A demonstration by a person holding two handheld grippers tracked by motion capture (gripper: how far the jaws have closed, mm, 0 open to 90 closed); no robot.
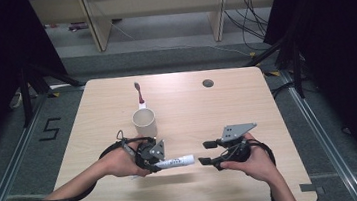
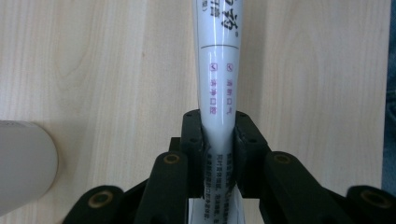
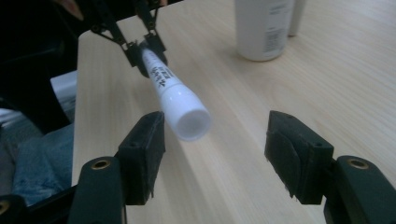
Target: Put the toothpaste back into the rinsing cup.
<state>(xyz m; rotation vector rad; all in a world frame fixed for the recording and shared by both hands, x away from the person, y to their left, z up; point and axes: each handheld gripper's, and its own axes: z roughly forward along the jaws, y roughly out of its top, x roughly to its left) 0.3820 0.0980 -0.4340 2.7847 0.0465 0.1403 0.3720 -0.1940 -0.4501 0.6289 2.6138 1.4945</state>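
I had the left gripper [image 1: 159, 164] clamped on the tube [image 1: 177, 162], near the bench's [image 1: 218, 111] front edge and a little left of its middle. In the left gripper view the two black pads pressed the tube's [image 2: 218, 93] flat tail end from both sides, and the printed white body ran straight up and away from the jaws over the bare wood. The tube was held level above the bench, its capped end pointing toward my right gripper [image 1: 207, 153].

The right gripper sat just beside that cap, right of the tube and also near the front edge. Its jaws stood wide apart with nothing pressed between them. In the right gripper view the round white cap [image 3: 189, 122] faced the camera close to the left-hand pad [image 3: 142, 147], without touching it as far as I could tell, while the other pad [image 3: 299, 156] stood well apart from it. Farther off in that view I could see the left gripper [image 3: 140, 49] pinching the tube's far end.

A cup [image 1: 144, 122] stood behind my left hand [image 1: 120, 162], nearer the bench's centre, upright, with a toothbrush [image 1: 139, 94] behind it, its head upward. In the left gripper view the cup's [image 2: 23, 163] pale side showed at the left edge, apart from the tube.
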